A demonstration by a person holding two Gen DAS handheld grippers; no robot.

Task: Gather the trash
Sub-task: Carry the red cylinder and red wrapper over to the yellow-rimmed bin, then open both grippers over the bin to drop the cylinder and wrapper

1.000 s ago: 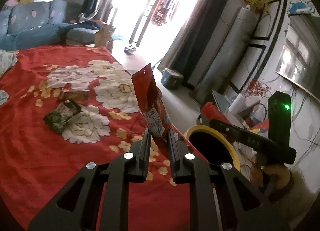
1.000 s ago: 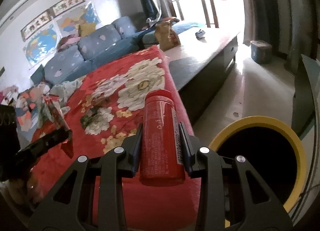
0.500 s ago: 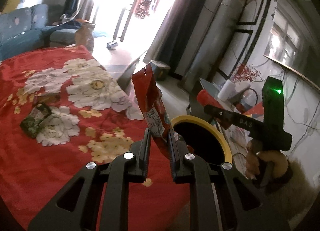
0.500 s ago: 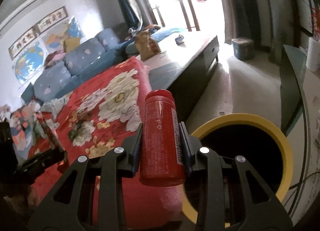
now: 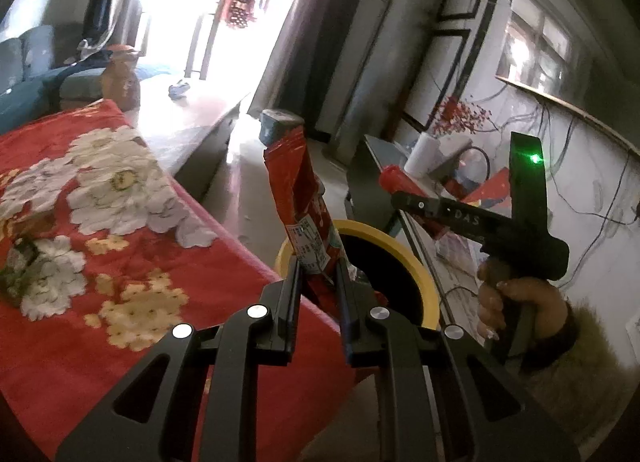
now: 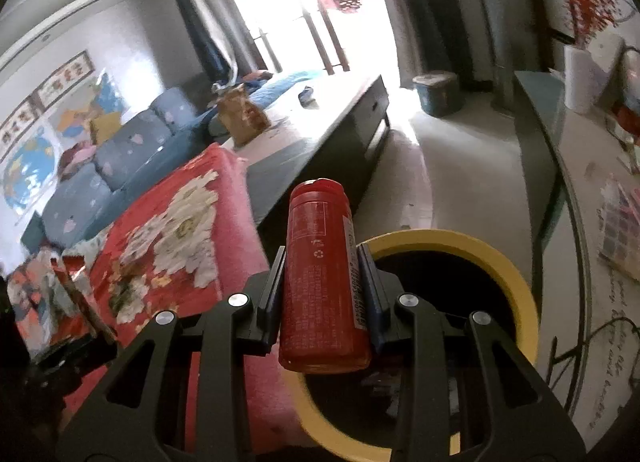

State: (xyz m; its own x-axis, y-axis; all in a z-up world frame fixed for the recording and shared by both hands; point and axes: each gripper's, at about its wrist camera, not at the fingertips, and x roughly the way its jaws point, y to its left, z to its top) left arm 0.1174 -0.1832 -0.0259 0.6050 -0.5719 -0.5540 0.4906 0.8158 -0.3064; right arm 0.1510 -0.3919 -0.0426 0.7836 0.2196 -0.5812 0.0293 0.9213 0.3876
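Left fingers: we see the left gripper point(image 5: 318, 282) clamped on a red snack wrapper point(image 5: 304, 205), which stands upright between the two fingers.
Right fingers: the right gripper point(image 6: 320, 282) is closed on a red can point(image 6: 322, 278), pinched at both sides and pointing away from the camera.
Writing on the wrapper: a white printed label sits low on it, with text too small for us to read.
Writing on the can: we make out a recycling mark and columns of fine print, none legible; no brand name can be told.
Writing on the tool: in the left view the right gripper point(image 5: 404, 197) shows the letters "DAS" on its side and a green light on its upright part.
Yellow-rimmed bin point(image 6: 508, 270): it stands on the floor just beside the bed edge, and both held pieces now hang over or in front of its dark opening.
Change from a second ago: both views have swung off the bed toward the bin; we then saw mostly red bedspread point(image 5: 120, 262), and the bin was at the frame edge.
Left view only: the person's hand point(image 5: 516, 298) on the right tool's handle, and a green wrapper point(image 5: 18, 266) lying on the bedspread.
Right view only: the blue sofa point(image 6: 120, 165) and wall maps.
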